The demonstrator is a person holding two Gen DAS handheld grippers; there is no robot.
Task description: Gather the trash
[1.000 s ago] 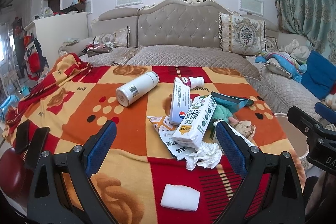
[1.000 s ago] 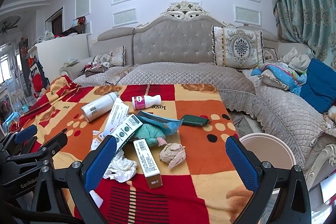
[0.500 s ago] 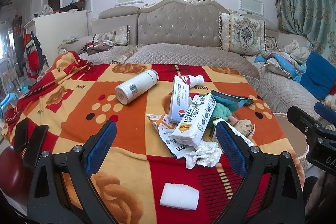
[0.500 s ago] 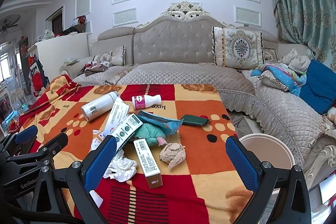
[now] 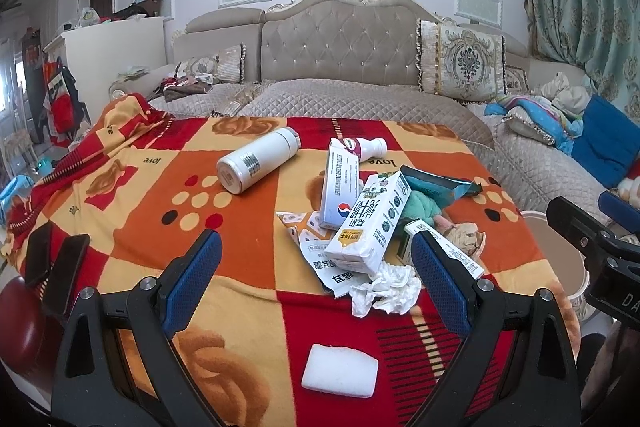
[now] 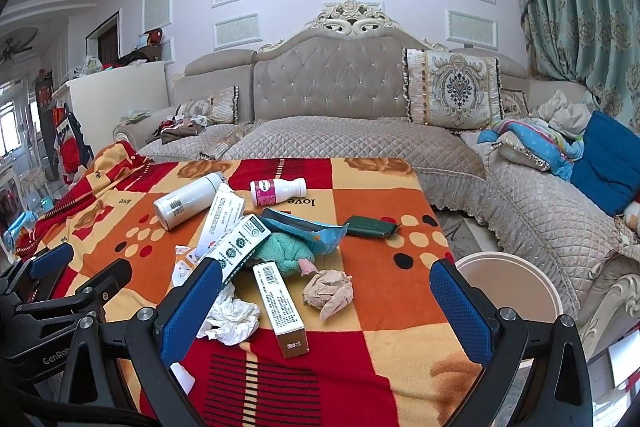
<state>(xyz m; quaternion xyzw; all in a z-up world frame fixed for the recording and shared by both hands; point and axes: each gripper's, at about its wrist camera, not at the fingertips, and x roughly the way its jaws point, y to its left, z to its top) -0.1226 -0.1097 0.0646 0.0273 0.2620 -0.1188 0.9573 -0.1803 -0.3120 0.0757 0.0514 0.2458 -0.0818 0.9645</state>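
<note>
Lying scattered across the patterned blanket [image 6: 392, 223], the trash is gathered mostly in one heap ahead of both grippers, and nothing is held yet. The right gripper [image 6: 326, 307] is seen with its blue pads spread wide apart; between them, just ahead, lie the long brown-ended box [image 6: 281, 307] and the crumpled brown paper [image 6: 329, 291]. The box's long axis runs away from the fingers, roughly along the line of approach, so a pinch across its narrow width is judged to suit it. The white crumpled tissue [image 6: 230, 317] sits at the left pad, partly hidden behind it. The pale bin [image 6: 508, 287] stands off the blanket's edge to the right, beside the right pad, so the right hand is judged both nearer the heap's loose pieces and nearer the drop point.

The left gripper [image 5: 316, 283] is likewise held open and empty, with the milk carton [image 5: 370, 223] and tissue [image 5: 384, 293] toward its right pad, and a white foam block [image 5: 340, 375] low between its fingers. The white bottle [image 5: 256, 161] lies further off, pointing diagonally away.

Compared with a second ago, almost nothing is changed: the litter is laid as before and both views are barely shifted.
</note>
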